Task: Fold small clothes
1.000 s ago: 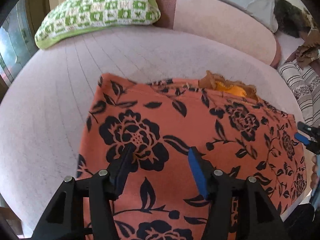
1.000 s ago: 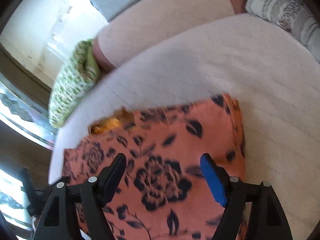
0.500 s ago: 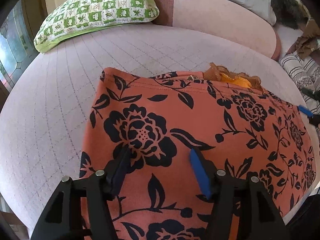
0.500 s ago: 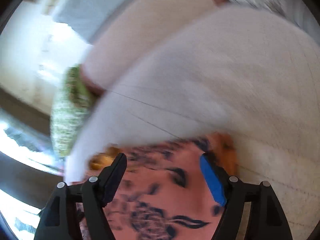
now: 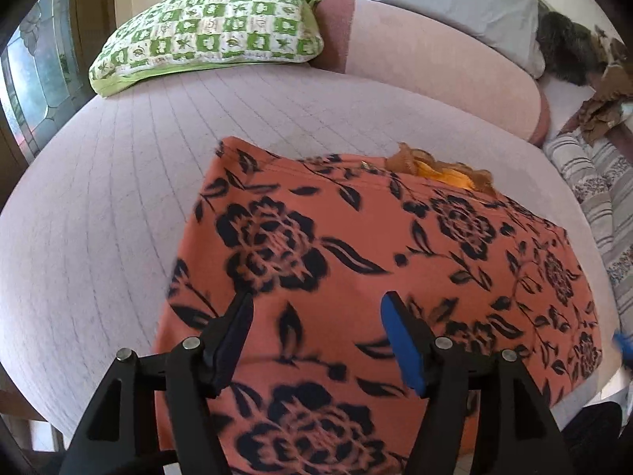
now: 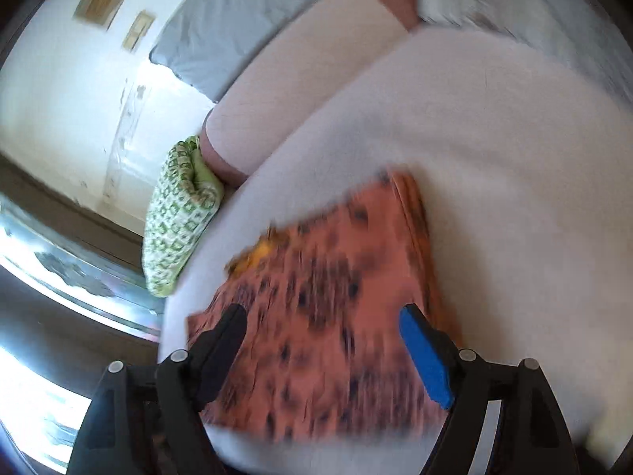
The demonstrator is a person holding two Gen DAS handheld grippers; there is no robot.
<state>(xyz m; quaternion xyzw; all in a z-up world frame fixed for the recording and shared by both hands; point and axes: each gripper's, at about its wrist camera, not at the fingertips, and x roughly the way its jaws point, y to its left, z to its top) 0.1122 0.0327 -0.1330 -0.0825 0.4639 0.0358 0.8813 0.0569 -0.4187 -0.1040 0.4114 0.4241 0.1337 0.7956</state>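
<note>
An orange garment with black flowers (image 5: 356, 261) lies flat on the pale bed cover (image 5: 118, 198), with an orange-brown frill (image 5: 439, 168) showing at its far edge. My left gripper (image 5: 316, 316) is open and empty, hovering above the garment's near part. In the right wrist view, which is blurred, the same garment (image 6: 332, 277) lies below my right gripper (image 6: 324, 324), open and empty, over its near side. A blue fingertip (image 5: 621, 342) of the right gripper shows at the right edge of the left wrist view.
A green-and-white checked pillow (image 5: 213, 35) lies at the far left, next to a pink bolster (image 5: 427, 59) and a grey pillow (image 5: 459, 4). A striped cloth (image 5: 593, 182) and brown items (image 5: 601, 107) lie to the right. A window (image 5: 31, 79) is on the left.
Both grippers stayed open. The left gripper drew back slightly from the garment. The right gripper swung fast, its view rotating and blurring, and now sits over the garment's near side.
</note>
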